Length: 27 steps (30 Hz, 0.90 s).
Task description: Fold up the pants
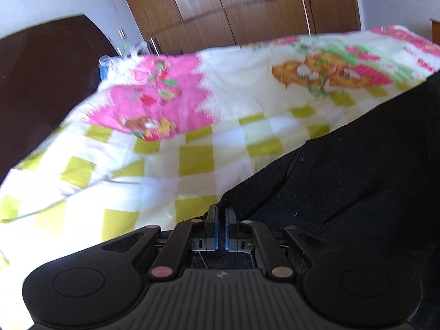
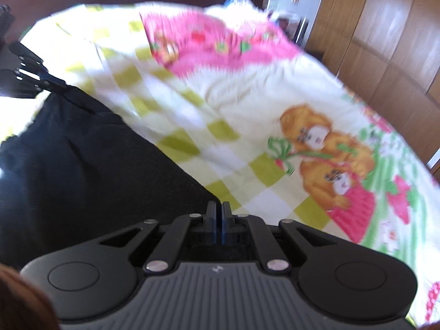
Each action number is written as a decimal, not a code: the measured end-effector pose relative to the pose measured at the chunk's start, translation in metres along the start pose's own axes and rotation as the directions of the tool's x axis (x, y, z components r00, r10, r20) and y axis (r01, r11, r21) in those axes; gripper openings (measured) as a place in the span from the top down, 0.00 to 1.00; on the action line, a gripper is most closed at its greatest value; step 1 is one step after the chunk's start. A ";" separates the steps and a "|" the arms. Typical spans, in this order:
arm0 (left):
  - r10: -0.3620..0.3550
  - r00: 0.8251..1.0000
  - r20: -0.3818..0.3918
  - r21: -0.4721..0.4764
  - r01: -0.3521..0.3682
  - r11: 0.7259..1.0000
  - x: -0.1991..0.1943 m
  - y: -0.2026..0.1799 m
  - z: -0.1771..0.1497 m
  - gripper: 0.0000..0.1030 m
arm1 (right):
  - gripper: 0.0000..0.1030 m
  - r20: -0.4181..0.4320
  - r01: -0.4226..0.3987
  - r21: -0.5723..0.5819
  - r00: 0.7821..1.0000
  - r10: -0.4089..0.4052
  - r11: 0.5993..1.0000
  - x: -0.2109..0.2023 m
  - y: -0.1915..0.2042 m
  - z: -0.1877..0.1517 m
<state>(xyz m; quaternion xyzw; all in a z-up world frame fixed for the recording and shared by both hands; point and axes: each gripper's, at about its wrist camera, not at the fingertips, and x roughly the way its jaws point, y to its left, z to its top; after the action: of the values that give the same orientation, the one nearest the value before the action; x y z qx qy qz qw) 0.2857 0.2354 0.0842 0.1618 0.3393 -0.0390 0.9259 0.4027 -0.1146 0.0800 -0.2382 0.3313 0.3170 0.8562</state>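
Observation:
The dark navy pants [image 1: 357, 170] lie over a bed with a white, green-check and pink cartoon quilt [image 1: 170, 126]. My left gripper [image 1: 221, 214] is shut on an edge of the pants, which stretch away to the right. In the right wrist view my right gripper [image 2: 219, 211] is shut on another edge of the pants [image 2: 90, 170], which spread to the left. The left gripper [image 2: 30, 74] shows at far left there, holding the far corner of the cloth. Both views are blurred.
The quilt [image 2: 275, 115] covers the whole bed. A dark wooden headboard [image 1: 46, 82] stands at one end. A brown wooden wardrobe [image 1: 239, 8] lines the wall behind the bed. Small white and blue things [image 1: 115, 63] lie near the headboard.

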 end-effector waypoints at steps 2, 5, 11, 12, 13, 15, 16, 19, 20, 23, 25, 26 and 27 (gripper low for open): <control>-0.007 0.998 0.066 -0.014 0.008 1.000 -0.037 -0.003 -0.007 0.82 | 0.97 0.049 0.017 0.003 0.999 -0.017 1.000 -0.041 0.013 -0.007; -0.022 0.991 0.130 -0.030 0.026 0.999 -0.092 -0.010 -0.032 0.82 | 0.97 0.108 0.032 0.030 0.993 -0.035 0.999 -0.112 0.042 -0.029; -0.074 0.994 0.074 -0.103 0.081 0.991 -0.143 -0.026 -0.111 0.82 | 0.97 0.045 -0.018 0.054 0.999 0.016 0.998 -0.196 0.135 -0.093; -0.076 0.996 0.050 -0.122 0.082 0.989 -0.141 -0.029 -0.127 0.82 | 0.97 0.010 -0.042 0.058 0.999 0.042 0.997 -0.195 0.149 -0.105; -0.079 0.996 0.028 -0.140 0.082 0.987 -0.138 -0.030 -0.139 0.82 | 0.97 -0.035 -0.072 0.072 0.997 0.075 0.995 -0.189 0.163 -0.118; -0.079 0.997 -0.015 -0.160 0.076 0.984 -0.129 -0.035 -0.166 0.82 | 0.97 -0.096 -0.092 0.093 0.990 0.100 0.991 -0.169 0.186 -0.141; -0.086 0.996 -0.027 -0.170 0.080 0.982 -0.127 -0.036 -0.176 0.83 | 0.97 -0.116 -0.092 0.099 0.988 0.103 0.991 -0.158 0.195 -0.148; -0.088 0.995 -0.048 -0.173 0.078 0.982 -0.128 -0.036 -0.199 0.83 | 0.97 -0.178 -0.095 0.136 0.977 0.119 0.986 -0.136 0.210 -0.160; -0.082 0.995 -0.052 -0.177 0.072 0.982 -0.130 -0.035 -0.206 0.83 | 0.97 -0.204 -0.082 0.081 0.974 0.097 0.993 -0.133 0.219 -0.165; -0.069 0.997 -0.039 -0.180 0.061 0.982 -0.138 -0.033 -0.218 0.82 | 0.94 -0.232 -0.050 0.001 0.972 0.049 0.999 -0.133 0.233 -0.169; -0.071 0.997 -0.013 -0.164 0.068 0.984 -0.144 -0.033 -0.220 0.77 | 0.92 -0.219 -0.032 -0.024 0.975 0.026 0.999 -0.139 0.241 -0.166; -0.080 0.997 -0.002 -0.154 0.079 0.985 -0.147 -0.033 -0.219 0.71 | 0.90 -0.200 -0.023 -0.049 0.980 0.013 0.999 -0.142 0.245 -0.161; -0.095 0.995 0.008 -0.144 0.096 0.985 -0.149 -0.032 -0.218 0.67 | 0.90 -0.175 -0.017 -0.083 0.985 0.003 0.996 -0.144 0.253 -0.156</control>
<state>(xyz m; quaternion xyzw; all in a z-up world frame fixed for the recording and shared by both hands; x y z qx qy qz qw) 0.0313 0.2706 0.0141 0.0779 0.3480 -0.0588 0.9324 0.0767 -0.0931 0.0294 -0.2993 0.3924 0.3130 0.8115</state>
